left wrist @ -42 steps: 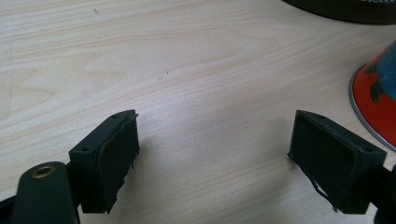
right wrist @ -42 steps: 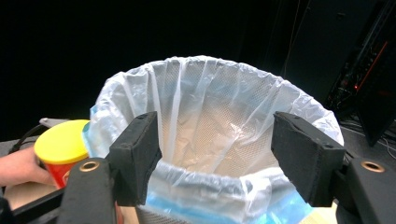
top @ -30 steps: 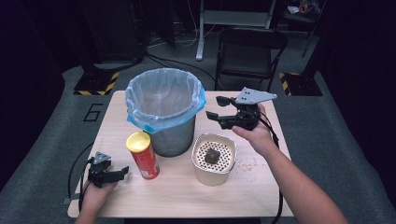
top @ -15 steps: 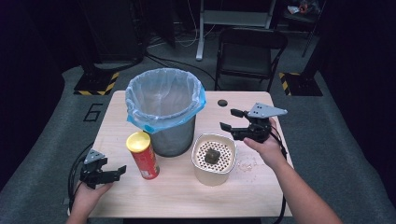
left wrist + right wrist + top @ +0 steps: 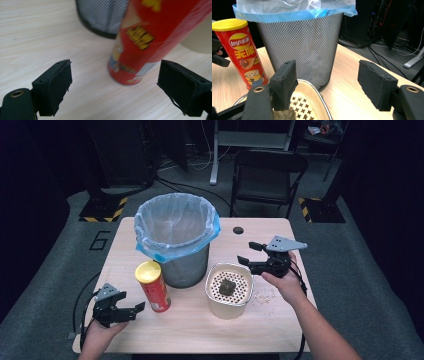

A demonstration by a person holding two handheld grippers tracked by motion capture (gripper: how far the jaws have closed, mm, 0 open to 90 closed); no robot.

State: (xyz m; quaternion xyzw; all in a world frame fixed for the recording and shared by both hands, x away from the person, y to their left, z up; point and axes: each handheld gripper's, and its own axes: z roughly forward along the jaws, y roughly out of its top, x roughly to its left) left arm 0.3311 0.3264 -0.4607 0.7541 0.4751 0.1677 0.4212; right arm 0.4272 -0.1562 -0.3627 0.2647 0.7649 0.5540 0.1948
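A red chip can with a yellow lid (image 5: 152, 286) stands upright on the wooden table (image 5: 260, 232), in front of a mesh bin lined with a blue bag (image 5: 176, 237). Right of the can sits a cream container (image 5: 228, 291) with a perforated insert and a dark lump on it. My left gripper (image 5: 134, 309) is open at the front left; its jaws point at the can's base (image 5: 130, 50) from a short way off. My right gripper (image 5: 248, 252) is open above the cream container's far right rim (image 5: 312, 86), with nothing between its jaws, facing the bin (image 5: 304, 47) and can (image 5: 242, 52).
Crumbs (image 5: 264, 295) lie on the table right of the cream container. A round hole (image 5: 238, 230) is in the tabletop behind it. A black folding chair (image 5: 270, 175) stands beyond the far edge. Cables trail off the table's front left corner.
My right gripper has come down and nearer, from beside the bin's rim to just over the cream container. My left gripper has lifted slightly and edged toward the can.
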